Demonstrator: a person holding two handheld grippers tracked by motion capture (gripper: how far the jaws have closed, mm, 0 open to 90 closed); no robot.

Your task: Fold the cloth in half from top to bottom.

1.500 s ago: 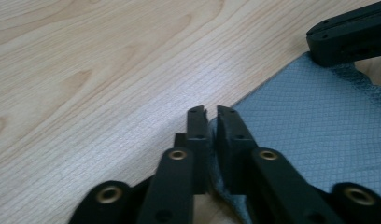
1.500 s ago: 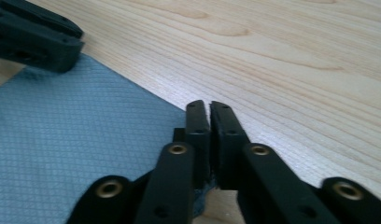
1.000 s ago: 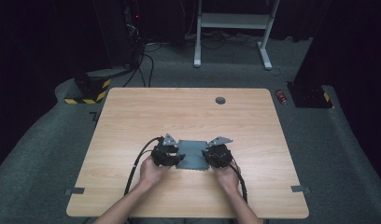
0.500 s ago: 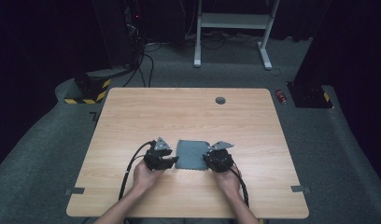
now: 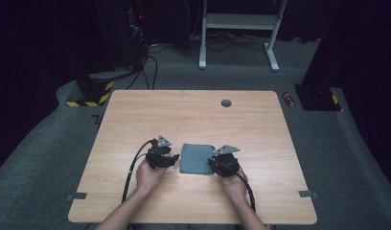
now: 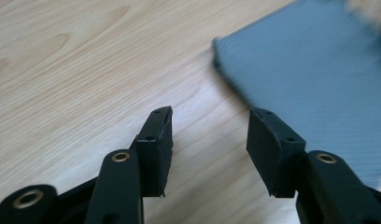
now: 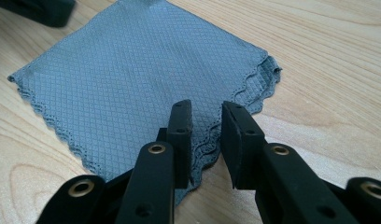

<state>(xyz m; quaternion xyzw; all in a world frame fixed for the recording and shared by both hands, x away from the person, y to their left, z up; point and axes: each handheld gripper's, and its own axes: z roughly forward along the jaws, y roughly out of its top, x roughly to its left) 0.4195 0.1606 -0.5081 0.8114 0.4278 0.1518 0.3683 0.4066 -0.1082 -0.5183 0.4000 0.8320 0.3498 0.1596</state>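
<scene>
1. The folded grey cloth (image 5: 197, 159) lies flat on the table (image 5: 193, 115), between both grippers.
2. Left gripper (image 6: 209, 133): jaws just opening, nothing between them; beside the cloth's edge.
3. Right gripper (image 7: 205, 122): jaws parted over the cloth's scalloped edge; not pinching it.

cloth (image 6: 314, 79) blurred, cropped at frame edge

A dim lab or test room is shown, seen from above. A light wooden desk (image 5: 193, 120) with a round cable hole (image 5: 226, 102) is set on grey carpet (image 5: 50, 158). Beyond it, dark equipment racks (image 5: 117, 33) are seen, with black cables (image 5: 148, 62) trailed over the floor. A black-and-yellow hazard-striped base (image 5: 90, 96) is placed at the left, and a white metal frame (image 5: 239, 28) is stood at the back. Grey tape marks (image 5: 76, 196) are stuck at the desk's near corners.
</scene>
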